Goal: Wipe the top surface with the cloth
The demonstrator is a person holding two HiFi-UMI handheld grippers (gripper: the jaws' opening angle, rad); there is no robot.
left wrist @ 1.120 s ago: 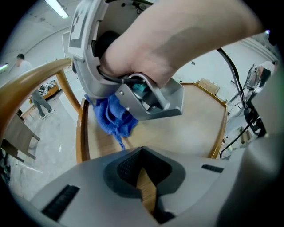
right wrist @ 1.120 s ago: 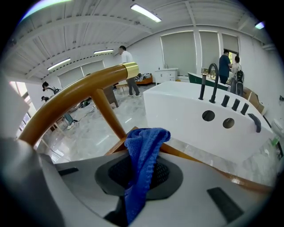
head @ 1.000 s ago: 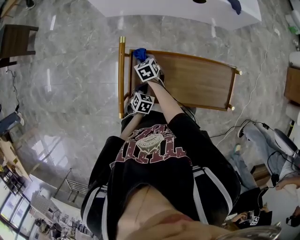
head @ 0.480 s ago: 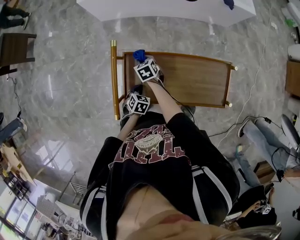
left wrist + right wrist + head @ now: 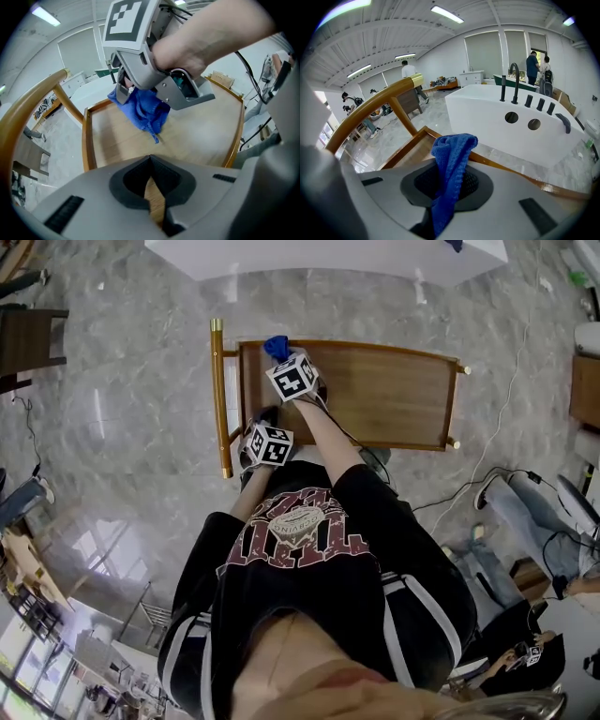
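A wooden cart top (image 5: 384,395) with raised rails lies in front of me. My right gripper (image 5: 279,356) is shut on a blue cloth (image 5: 275,346) at the far left corner of the top. In the right gripper view the cloth (image 5: 451,157) stands up from between the jaws of the right gripper (image 5: 446,190). My left gripper (image 5: 264,423) hovers at the near left edge, shut with nothing in it. The left gripper view shows the left gripper (image 5: 150,164), and beyond it the cloth (image 5: 143,108) bunched on the wood (image 5: 201,136) under the right gripper.
A brass handle bar (image 5: 217,395) runs along the cart's left end. A white bathtub (image 5: 328,257) stands just beyond the cart, with black taps (image 5: 514,84). Cables (image 5: 502,442) trail over the marble floor at the right. A dark stool (image 5: 28,329) stands far left.
The cart now sits further left in the head view. The cloth is a little further in from the left rail. My left gripper has drawn slightly back toward the near left edge.
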